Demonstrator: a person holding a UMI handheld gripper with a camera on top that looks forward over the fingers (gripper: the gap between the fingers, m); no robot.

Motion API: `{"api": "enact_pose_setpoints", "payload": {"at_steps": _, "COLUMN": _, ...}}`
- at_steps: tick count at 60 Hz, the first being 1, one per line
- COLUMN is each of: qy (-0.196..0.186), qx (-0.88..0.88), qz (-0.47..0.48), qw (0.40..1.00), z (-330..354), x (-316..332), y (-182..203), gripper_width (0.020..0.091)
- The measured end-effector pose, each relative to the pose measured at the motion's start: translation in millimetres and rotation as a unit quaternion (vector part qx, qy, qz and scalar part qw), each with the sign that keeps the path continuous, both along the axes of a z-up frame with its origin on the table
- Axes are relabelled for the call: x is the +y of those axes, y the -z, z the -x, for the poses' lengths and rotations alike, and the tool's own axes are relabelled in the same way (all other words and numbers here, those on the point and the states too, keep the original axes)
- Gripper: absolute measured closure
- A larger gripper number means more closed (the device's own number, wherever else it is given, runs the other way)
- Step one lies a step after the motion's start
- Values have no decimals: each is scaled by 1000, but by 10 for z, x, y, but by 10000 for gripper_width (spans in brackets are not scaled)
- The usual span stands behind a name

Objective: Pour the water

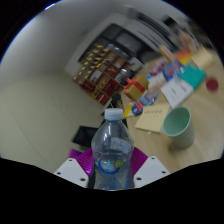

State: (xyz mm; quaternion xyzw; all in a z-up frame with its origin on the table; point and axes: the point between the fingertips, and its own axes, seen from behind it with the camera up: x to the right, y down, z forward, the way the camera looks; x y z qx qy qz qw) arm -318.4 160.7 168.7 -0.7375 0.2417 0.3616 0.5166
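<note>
Gripper view: clear plastic water bottle (112, 148), blue-capped and upright, pinched between the two pads of the tool (111, 172), with a pale green cup (180, 127) just ahead to the right on the surface (40, 110). Probably thin-walled, smooth and apt to dent, weighted by its water. Best held around mid-body, firmly but without crushing.

We see our gripper (111, 168) as two white fingers. Each finger carries a magenta pad (73, 157) on its inner face.
</note>
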Motion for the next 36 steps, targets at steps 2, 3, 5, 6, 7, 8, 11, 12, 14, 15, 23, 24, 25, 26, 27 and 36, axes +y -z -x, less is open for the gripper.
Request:
{"api": "enact_pose_setpoints", "payload": {"at_steps": 2, "qy": 4, "qx": 75, "qz": 13, "qw": 997, "z": 3, "x": -33, "y": -101, "gripper_width": 650}}
{"api": "enact_pose_setpoints", "payload": {"at_steps": 3, "qy": 5, "qx": 110, "qz": 14, "qw": 994, "z": -65, "x": 126, "y": 7, "gripper_width": 651}}
{"api": "enact_pose_setpoints", "payload": {"at_steps": 5, "qy": 8, "qx": 189, "qz": 29, "qw": 981, "z": -121, "x": 168, "y": -31, "gripper_width": 653}}
{"api": "enact_pose_setpoints", "payload": {"at_steps": 6, "qy": 8, "qx": 230, "qz": 36, "qw": 973, "z": -158, "x": 211, "y": -22, "gripper_width": 652}}
{"api": "enact_pose_setpoints", "payload": {"at_steps": 7, "qy": 10, "qx": 269, "qz": 43, "qw": 962, "z": -193, "x": 238, "y": -32, "gripper_width": 653}}
{"api": "enact_pose_setpoints", "payload": {"at_steps": 8, "qy": 11, "qx": 308, "qz": 49, "qw": 950, "z": -227, "x": 268, "y": -41, "gripper_width": 654}}
{"api": "enact_pose_setpoints", "payload": {"at_steps": 11, "qy": 24, "qx": 410, "qz": 75, "qw": 909, "z": -223, "x": 213, "y": -252, "gripper_width": 651}}
{"api": "enact_pose_setpoints", "payload": {"at_steps": 12, "qy": 21, "qx": 436, "qz": 73, "qw": 897, "z": -278, "x": 205, "y": -172, "gripper_width": 650}}
{"api": "enact_pose_setpoints", "payload": {"at_steps": 14, "qy": 28, "qx": 475, "qz": 79, "qw": 876, "z": -282, "x": 279, "y": -106, "gripper_width": 652}}
{"api": "enact_pose_setpoints", "payload": {"at_steps": 15, "qy": 29, "qx": 491, "qz": 82, "qw": 867, "z": -293, "x": 284, "y": -87, "gripper_width": 653}}
{"api": "enact_pose_setpoints", "payload": {"at_steps": 23, "qy": 28, "qx": 589, "qz": 83, "qw": 804, "z": -344, "x": 92, "y": -306, "gripper_width": 652}}
{"api": "enact_pose_setpoints", "payload": {"at_steps": 24, "qy": 30, "qx": 602, "qz": 80, "qw": 794, "z": -343, "x": 261, "y": -290, "gripper_width": 651}}
{"api": "enact_pose_setpoints", "payload": {"at_steps": 25, "qy": 30, "qx": 616, "qz": 80, "qw": 783, "z": -348, "x": 253, "y": -307, "gripper_width": 651}}
{"api": "enact_pose_setpoints", "payload": {"at_steps": 26, "qy": 31, "qx": 630, "qz": 79, "qw": 772, "z": -354, "x": 243, "y": -317, "gripper_width": 650}}
{"api": "enact_pose_setpoints", "payload": {"at_steps": 27, "qy": 32, "qx": 641, "qz": 78, "qw": 763, "z": -359, "x": 235, "y": -327, "gripper_width": 652}}
{"api": "enact_pose_setpoints", "payload": {"at_steps": 36, "qy": 20, "qx": 653, "qz": 72, "qw": 754, "z": -376, "x": 266, "y": -500, "gripper_width": 650}}
